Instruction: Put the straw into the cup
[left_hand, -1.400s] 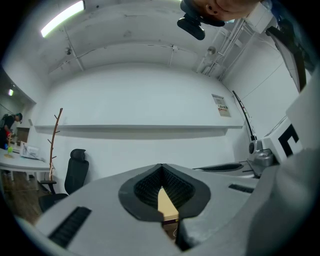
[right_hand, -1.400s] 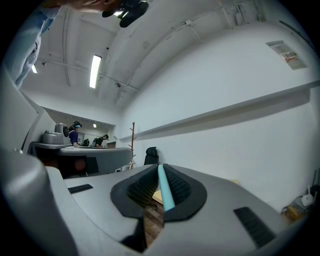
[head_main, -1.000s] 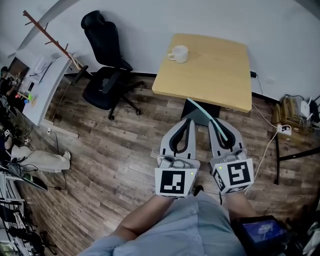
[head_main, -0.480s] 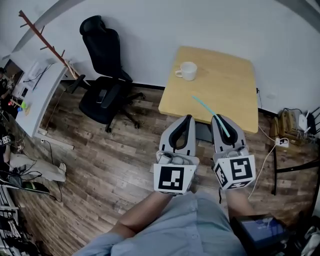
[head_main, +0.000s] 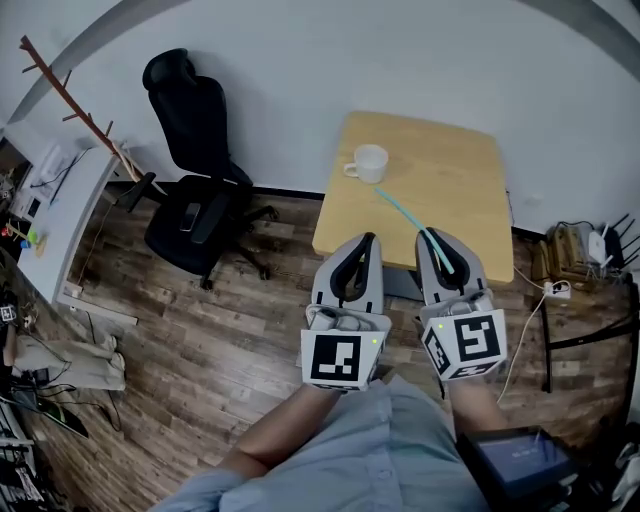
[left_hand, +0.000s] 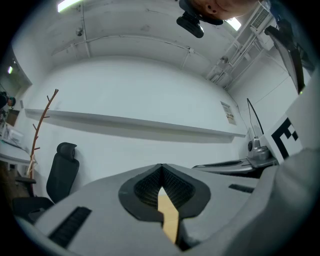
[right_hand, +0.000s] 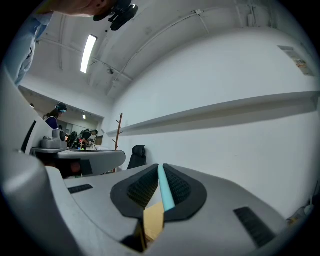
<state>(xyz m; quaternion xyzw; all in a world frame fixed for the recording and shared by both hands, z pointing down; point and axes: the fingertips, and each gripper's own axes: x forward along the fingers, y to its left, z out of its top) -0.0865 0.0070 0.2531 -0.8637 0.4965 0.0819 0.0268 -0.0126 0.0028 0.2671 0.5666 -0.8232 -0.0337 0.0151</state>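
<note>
Fingers (right_hand: 143, 189) of the right gripper (right_hand: 161, 169) are closed on a light-blue straw (right_hand: 165, 194). It runs up the seam betw. the two dark ribbed pads and out past the tips. Left gripper (left_hand: 161, 169) is also closed, pads meeting at the tip w/ nothing in them; only a tan sliver shows through the slit lower down.

In the head view both sit low centre, side by side but not touching: left gripper (head_main: 364, 241), right gripper (head_main: 432, 236), marker cubes toward the bottom of the frame. Just under them is the person's light-blue shirt (head_main: 370, 455). A dark screen (head_main: 520, 466) is at the bottom right.

Straw (head_main: 404, 214) slants up-left from the right gripper's tips, over the near part of a square wooden table (head_main: 455, 185) in the upper centre-right. Its free end stops just below and right of a white cup (head_main: 371, 162), which stands upright near the table's upper-left edge, handle to the left. Straw isn't in the cup; can't tell how high the tip is above the tabletop.

Wood-plank floor (head_main: 230, 330) fills the middle and left. Black office chair (head_main: 190, 185) is upper left of centre, apart from the table. Farther left are a grey desk (head_main: 55, 215) w/ small clutter and a bare wooden coat rack (head_main: 75, 105) leaning along the wall. Cables and a power strip (head_main: 558, 290) lie at the right edge. White wall (head_main: 300, 70) runs across the top.
</note>
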